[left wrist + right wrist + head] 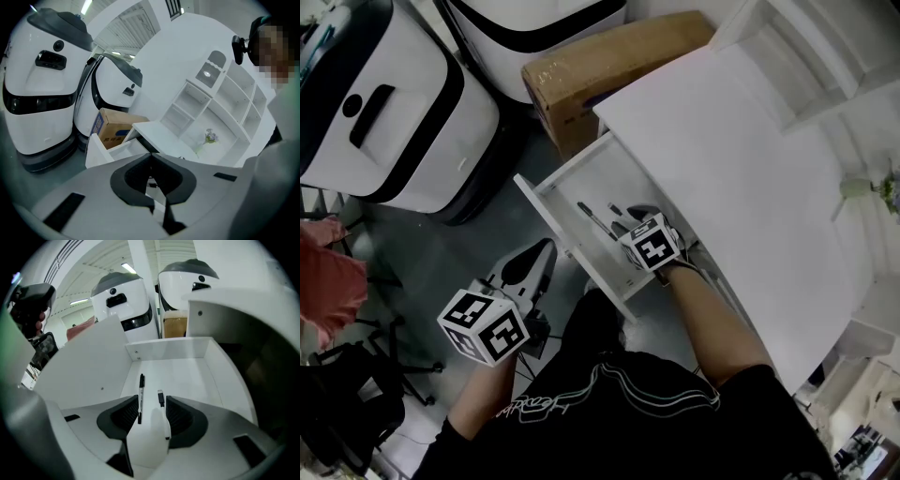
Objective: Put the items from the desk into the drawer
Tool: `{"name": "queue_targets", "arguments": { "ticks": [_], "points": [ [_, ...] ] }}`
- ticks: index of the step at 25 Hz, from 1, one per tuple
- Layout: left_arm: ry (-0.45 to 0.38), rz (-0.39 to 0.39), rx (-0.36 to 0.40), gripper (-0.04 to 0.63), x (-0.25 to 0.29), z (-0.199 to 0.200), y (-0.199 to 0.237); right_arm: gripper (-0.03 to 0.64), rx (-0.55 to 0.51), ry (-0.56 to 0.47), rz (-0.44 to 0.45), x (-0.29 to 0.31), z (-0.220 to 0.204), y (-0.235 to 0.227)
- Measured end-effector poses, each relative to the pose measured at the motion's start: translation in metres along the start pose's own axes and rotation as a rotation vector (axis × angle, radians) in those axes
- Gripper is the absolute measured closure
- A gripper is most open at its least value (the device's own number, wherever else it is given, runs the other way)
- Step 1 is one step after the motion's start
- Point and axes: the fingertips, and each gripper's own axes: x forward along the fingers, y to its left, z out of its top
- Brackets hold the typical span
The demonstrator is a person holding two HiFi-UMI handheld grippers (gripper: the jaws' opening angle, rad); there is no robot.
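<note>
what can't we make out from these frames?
White rounded object between the right tool's jaws: its near end is hidden by the tool body in the right gripper view, and the tool covers it in the head view; identity unclear.
Small dark stick beside the black pen in the white drawer: too small to identify.
White desk top: cut off by the head view's right edge.

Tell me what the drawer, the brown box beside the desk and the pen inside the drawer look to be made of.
Drawer: white panels, smooth matt faces, small screw heads at the back corner; probably laminated board, possibly painted wood.
Box: brown cardboard, dull tan surface, folded edges, printed side.
Pen: slim, dark cap, faint sheen; likely plastic, too small to be sure.
</note>
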Motion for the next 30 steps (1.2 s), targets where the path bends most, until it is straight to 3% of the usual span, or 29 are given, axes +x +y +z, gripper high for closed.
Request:
{"name": "queue_targets", "arguments": {
  "ticks": [4, 11, 17, 20, 25, 30],
  "points": [
    [0.004, -0.047, 0.035, 0.574, -0.013, -0.014, -0.039, 0.425, 0.002, -0.167, 0.016, -0.078, 0.009, 0.029],
    [0.020, -0.219, 0.061, 0.574, -0.049, -0.037, -0.152, 0.488, 0.174, -0.550, 0.052, -0.280, -0.001, 0.068],
    [-0.012, -0.332, 0.187, 0.574, -0.099, -0.050, -0.260, 0.545, 0.228, -0.830, -0.013, -0.428, -0.028, 0.100],
    [-0.046, -0.392, 0.239, 0.574, -0.123, -0.058, -0.307, 0.557, 0.192, -0.916, 0.004, -0.471, -0.048, 0.128],
    [-0.065, -0.435, 0.352, 0.575, -0.151, -0.085, -0.359, 0.558, 0.251, -0.988, 0.091, -0.509, -0.085, 0.169],
    [-0.080, -0.462, 0.381, 0.575, -0.168, -0.095, -0.388, 0.561, 0.224, -1.012, 0.124, -0.539, -0.101, 0.193]
  ]
}}
